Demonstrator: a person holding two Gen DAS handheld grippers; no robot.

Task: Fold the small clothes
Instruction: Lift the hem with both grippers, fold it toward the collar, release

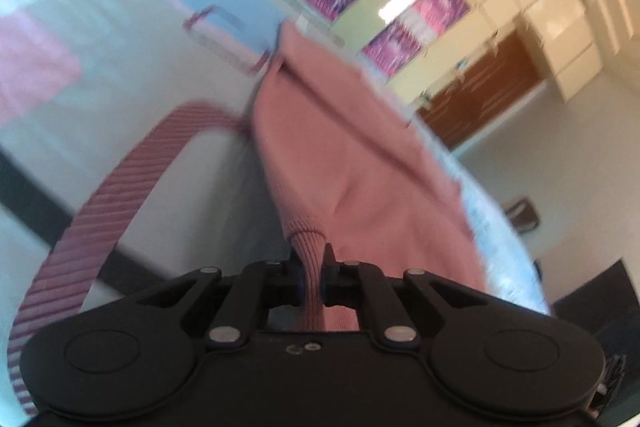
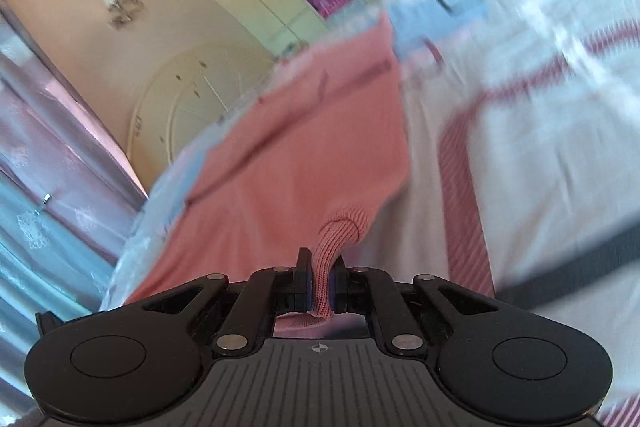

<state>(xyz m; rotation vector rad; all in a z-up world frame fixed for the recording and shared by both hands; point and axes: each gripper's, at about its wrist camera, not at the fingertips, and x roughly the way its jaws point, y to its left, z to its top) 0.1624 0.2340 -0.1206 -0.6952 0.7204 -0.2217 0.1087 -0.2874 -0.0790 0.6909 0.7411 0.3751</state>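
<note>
Left gripper [image 1: 312,279] and right gripper [image 2: 320,287] each pinch the pink garment [image 1: 360,163].

A bed covered by a white bedspread [image 1: 120,75] printed with pink and pale-blue patches and curving red-striped bands [image 1: 100,203] carries the pink knit garment [image 1: 360,167], which lies partly spread across it near the edge.

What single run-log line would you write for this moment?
left gripper: shut on pink garment ribbed hem | right gripper: shut on pink garment | garment: lifted over bedsheet | fold: not done
</note>
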